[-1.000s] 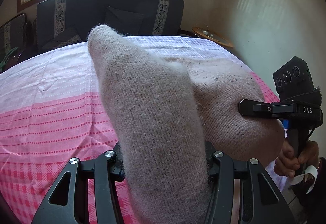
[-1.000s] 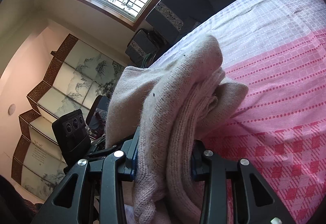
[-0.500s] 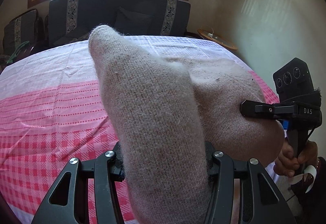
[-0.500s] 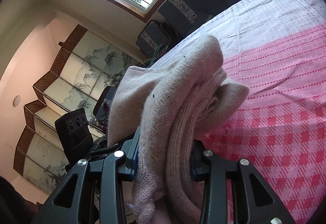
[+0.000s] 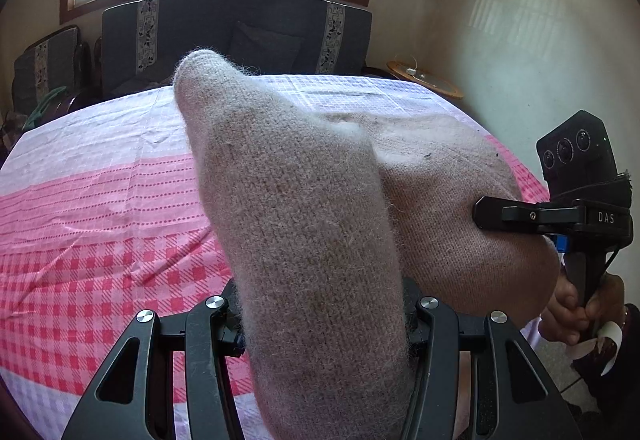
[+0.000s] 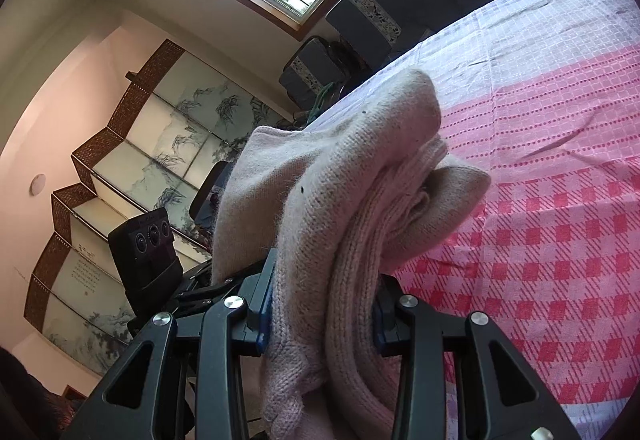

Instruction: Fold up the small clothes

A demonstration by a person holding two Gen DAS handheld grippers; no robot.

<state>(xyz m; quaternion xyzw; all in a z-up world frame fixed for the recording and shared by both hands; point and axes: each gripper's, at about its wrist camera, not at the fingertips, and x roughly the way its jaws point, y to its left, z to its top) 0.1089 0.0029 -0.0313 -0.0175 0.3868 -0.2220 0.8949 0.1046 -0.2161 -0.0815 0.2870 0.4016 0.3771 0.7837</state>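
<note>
Both the left gripper (image 5: 324,324) and right gripper (image 6: 320,304) are clamped on the beige knit garment (image 5: 304,207), held above the bench (image 5: 100,224). Risk: bunched knit slipping out and landing crumpled.

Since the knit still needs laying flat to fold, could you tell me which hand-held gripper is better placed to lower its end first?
Probably the left hand-held gripper: its end of the beige knit garment hangs over the pink checked cloth. The right hand-held gripper holds bunched folds beside the edge.
</note>
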